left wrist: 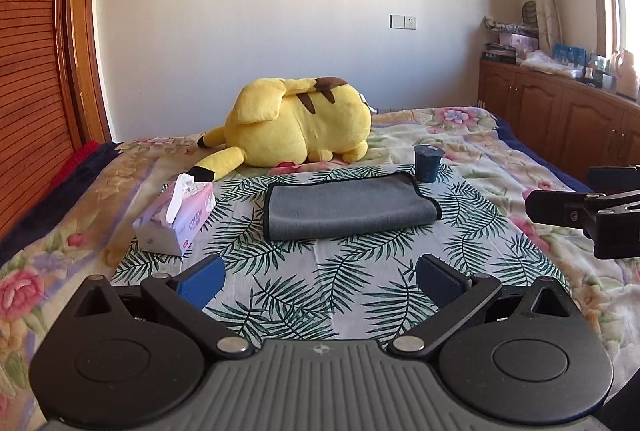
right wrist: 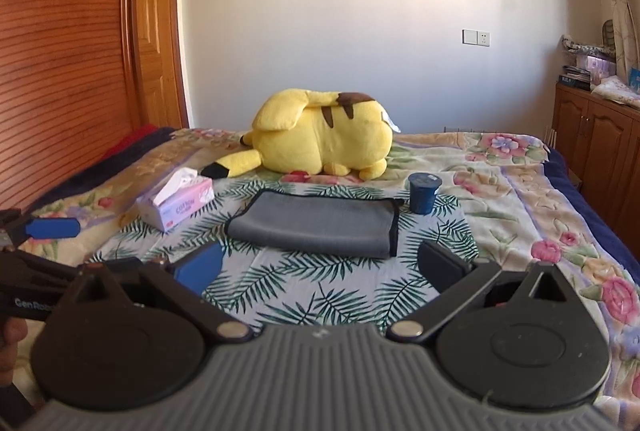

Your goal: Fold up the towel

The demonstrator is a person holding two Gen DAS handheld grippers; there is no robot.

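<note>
A grey towel with dark edging lies folded flat on a leaf-print cloth on the bed; it also shows in the right wrist view. My left gripper is open and empty, held above the cloth just short of the towel's near edge. My right gripper is open and empty, also just short of the towel. Part of the right gripper's body shows at the right of the left wrist view, and a left gripper fingertip shows at the left of the right wrist view.
A pink tissue box stands left of the towel. A dark blue cup stands at its far right corner. A yellow plush toy lies behind. A wooden wardrobe is at left, wooden cabinets at right.
</note>
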